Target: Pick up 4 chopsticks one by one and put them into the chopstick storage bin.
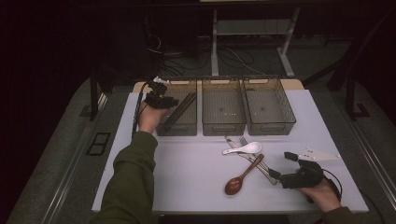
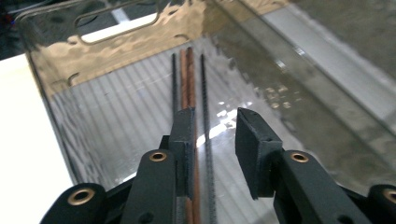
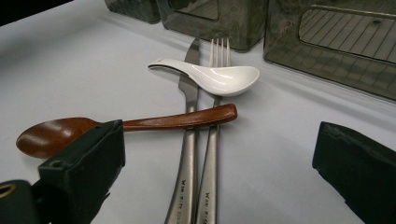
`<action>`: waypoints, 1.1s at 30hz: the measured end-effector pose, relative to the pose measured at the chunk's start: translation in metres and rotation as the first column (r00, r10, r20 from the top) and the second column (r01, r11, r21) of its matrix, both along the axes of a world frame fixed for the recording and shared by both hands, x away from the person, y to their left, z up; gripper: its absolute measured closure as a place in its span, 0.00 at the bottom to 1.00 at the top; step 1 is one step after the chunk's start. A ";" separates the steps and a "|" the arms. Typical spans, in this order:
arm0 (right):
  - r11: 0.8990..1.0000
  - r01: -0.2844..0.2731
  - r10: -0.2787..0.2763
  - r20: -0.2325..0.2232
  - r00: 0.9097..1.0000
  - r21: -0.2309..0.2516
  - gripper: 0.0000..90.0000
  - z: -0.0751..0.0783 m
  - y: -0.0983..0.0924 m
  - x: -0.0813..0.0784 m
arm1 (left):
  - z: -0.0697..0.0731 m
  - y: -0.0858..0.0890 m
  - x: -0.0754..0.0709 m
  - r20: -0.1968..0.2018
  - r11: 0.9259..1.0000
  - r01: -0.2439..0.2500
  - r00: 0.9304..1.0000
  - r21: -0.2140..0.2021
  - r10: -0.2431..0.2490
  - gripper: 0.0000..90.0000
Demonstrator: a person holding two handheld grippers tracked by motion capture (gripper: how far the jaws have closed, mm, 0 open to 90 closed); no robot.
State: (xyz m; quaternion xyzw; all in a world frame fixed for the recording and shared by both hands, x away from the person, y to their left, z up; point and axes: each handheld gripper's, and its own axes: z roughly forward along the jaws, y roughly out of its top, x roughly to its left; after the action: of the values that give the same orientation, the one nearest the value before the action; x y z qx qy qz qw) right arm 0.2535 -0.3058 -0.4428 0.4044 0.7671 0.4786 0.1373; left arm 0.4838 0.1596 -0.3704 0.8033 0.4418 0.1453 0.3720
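Observation:
My left gripper hangs over the near-left part of the left bin, pointing down into it. In the left gripper view its jaws stand apart with nothing pressed between the pads. Below them, brown and black chopsticks lie lengthwise on the bin's floor; one thin black stick runs under the gap. My right gripper rests on the table at the front right, jaws wide open. Ahead of it lie a wooden spoon, a steel knife, a fork and a white ceramic spoon.
Three smoky see-through bins stand in a row at the back of the white table: the left one with chopsticks, the middle and the right. The wooden spoon's handle lies across the knife and fork.

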 end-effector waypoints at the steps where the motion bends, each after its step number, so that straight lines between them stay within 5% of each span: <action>1: 1.000 0.001 -0.001 -0.001 1.000 0.000 0.02 0.000 0.000 0.000 | 0.002 0.000 -0.001 0.007 1.000 0.010 1.000 0.002 -0.010 0.72; 13: 1.000 -0.001 0.001 -0.003 1.000 -0.002 0.02 0.000 0.000 0.001 | 0.021 -0.008 -0.033 0.089 0.988 0.146 0.986 -0.050 -0.142 0.54; 18: 1.000 -0.003 0.003 -0.003 1.000 -0.003 0.02 0.000 0.001 0.000 | 0.020 -0.012 -0.052 0.106 0.977 0.191 0.978 -0.096 -0.181 0.50; 33: 1.000 -0.003 0.003 -0.003 1.000 -0.002 0.02 0.000 0.000 -0.001 | 0.008 -0.016 -0.098 0.142 0.956 0.273 0.956 -0.111 -0.256 0.39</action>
State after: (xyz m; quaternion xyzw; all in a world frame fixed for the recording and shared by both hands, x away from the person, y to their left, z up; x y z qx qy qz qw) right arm 0.2526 -0.3053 -0.4431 0.4040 0.7684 0.4774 0.1360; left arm 0.3861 0.1437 -0.3623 0.8186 0.3142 0.1157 0.4666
